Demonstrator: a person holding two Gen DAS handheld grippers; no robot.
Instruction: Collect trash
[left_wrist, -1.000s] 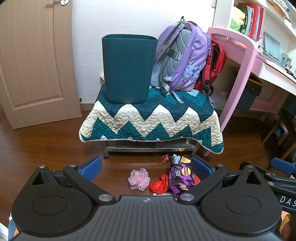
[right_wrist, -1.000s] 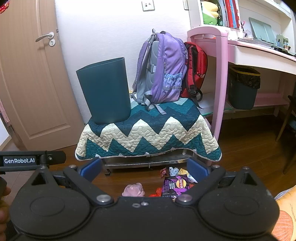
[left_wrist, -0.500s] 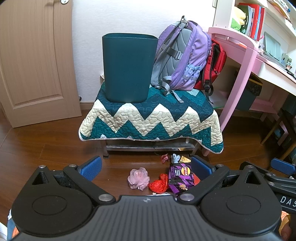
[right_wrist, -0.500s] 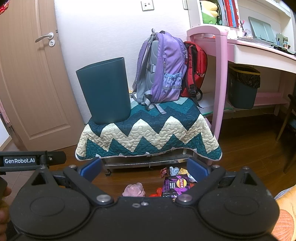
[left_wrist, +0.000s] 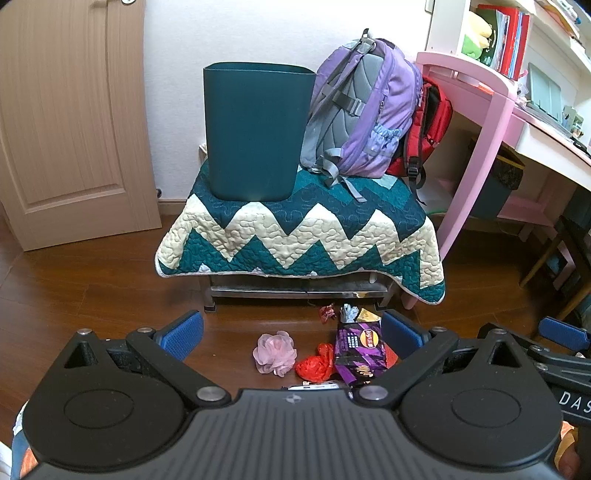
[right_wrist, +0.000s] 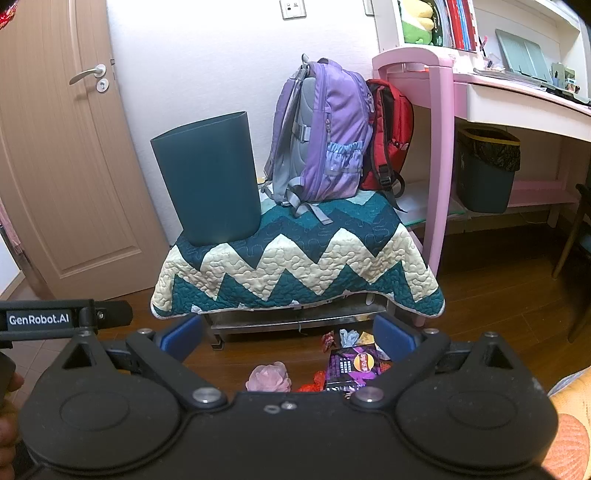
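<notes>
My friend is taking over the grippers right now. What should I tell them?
Left gripper: open, holding nothing, above the floor.
Right gripper: open, holding nothing too.
Trash lies on the floor in front of the quilt-covered stool: a purple chip bag, a red crumpled wrapper, a pink fluffy flower and small wrappers nearer the stool.
The teal bin stands upright on the stool, beside the purple backpack.
Done: nothing visibly picked up yet; the bin's inside is hidden.
Left: grab each piece and drop it into the bin.
</notes>
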